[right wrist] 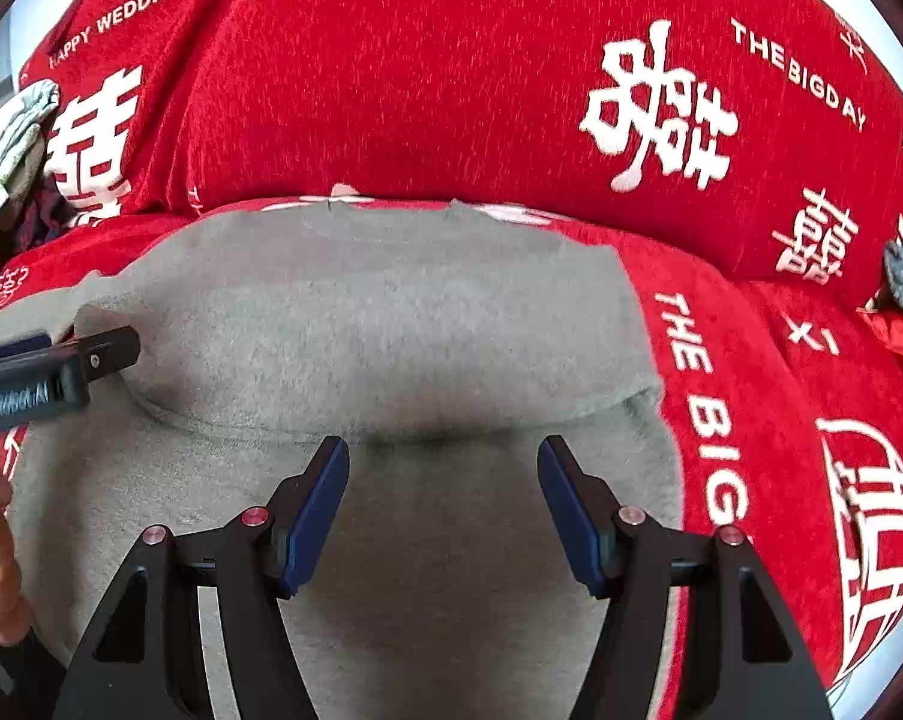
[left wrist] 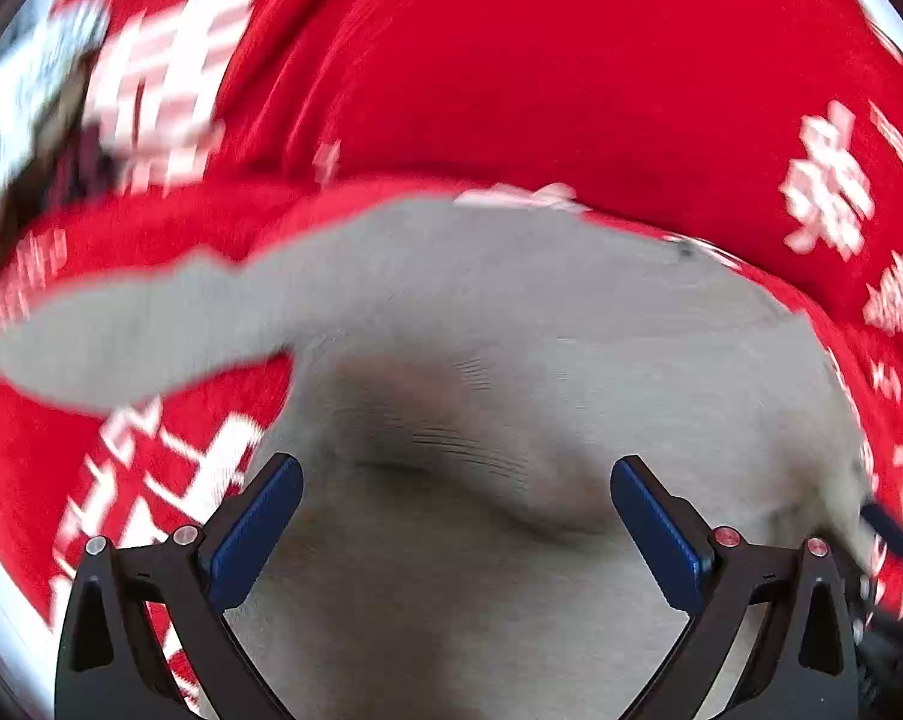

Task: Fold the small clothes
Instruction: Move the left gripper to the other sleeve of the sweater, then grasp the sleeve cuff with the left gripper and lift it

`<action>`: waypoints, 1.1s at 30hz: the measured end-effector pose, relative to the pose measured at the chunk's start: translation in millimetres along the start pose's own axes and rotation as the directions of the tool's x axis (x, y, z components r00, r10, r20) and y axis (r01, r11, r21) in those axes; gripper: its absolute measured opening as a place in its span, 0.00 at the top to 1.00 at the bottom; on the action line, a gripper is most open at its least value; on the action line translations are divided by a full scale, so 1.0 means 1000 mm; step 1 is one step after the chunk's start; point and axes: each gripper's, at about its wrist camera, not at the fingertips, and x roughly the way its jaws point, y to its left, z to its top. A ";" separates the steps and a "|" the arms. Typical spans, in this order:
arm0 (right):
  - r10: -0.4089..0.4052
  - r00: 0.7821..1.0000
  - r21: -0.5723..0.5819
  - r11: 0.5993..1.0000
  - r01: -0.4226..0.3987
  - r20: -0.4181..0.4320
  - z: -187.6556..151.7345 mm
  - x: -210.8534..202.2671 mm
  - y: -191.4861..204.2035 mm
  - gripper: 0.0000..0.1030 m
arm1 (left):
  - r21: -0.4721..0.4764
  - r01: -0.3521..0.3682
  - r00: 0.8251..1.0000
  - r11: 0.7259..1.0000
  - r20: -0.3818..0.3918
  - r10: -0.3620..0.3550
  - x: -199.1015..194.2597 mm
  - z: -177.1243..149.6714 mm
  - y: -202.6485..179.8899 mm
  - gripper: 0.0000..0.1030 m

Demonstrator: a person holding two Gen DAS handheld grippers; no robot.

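Right gripper [right wrist: 443, 468] spread wide, blue pads [right wrist: 319, 516] apart and pinching nothing, poised just over the grey garment [right wrist: 391, 312] near its folded edge. Left gripper [left wrist: 456, 498] likewise spread, empty, above the same garment in a blurred view. Garment flat on red cloth [right wrist: 451, 90] printed with white characters.

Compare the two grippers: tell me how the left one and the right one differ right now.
The left gripper has its fingers spread wider than the right gripper. The left wrist view is motion-blurred, while the right wrist view is sharp. Both are open and empty, with blue pads, poised over the grey garment lying on the red printed cloth.
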 end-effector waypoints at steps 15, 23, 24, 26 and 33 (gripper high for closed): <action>0.004 1.000 -0.023 1.000 -0.005 -0.025 -0.006 0.001 0.011 0.33 | -0.131 -0.056 0.998 0.990 -0.035 0.052 -0.021 0.001 0.053 0.79; 0.108 0.994 -0.110 0.988 -0.109 -0.018 0.023 0.014 0.076 0.33 | -0.281 0.017 0.997 0.959 -0.064 -0.037 -0.018 -0.006 0.131 0.06; 0.126 0.992 -0.129 0.983 -0.129 -0.026 0.030 0.021 0.095 0.33 | -0.289 0.008 0.999 0.957 -0.034 -0.019 -0.022 -0.009 0.132 0.00; 0.145 0.988 -0.139 0.979 -0.151 -0.048 0.039 0.034 0.123 0.33 | -0.289 -0.009 0.999 0.957 0.041 0.022 -0.036 -0.015 0.137 0.00; 0.318 0.940 -0.279 0.897 -0.341 -0.126 0.045 0.053 0.220 0.34 | -0.235 -0.088 0.993 0.968 0.054 0.103 -0.046 -0.020 0.172 0.00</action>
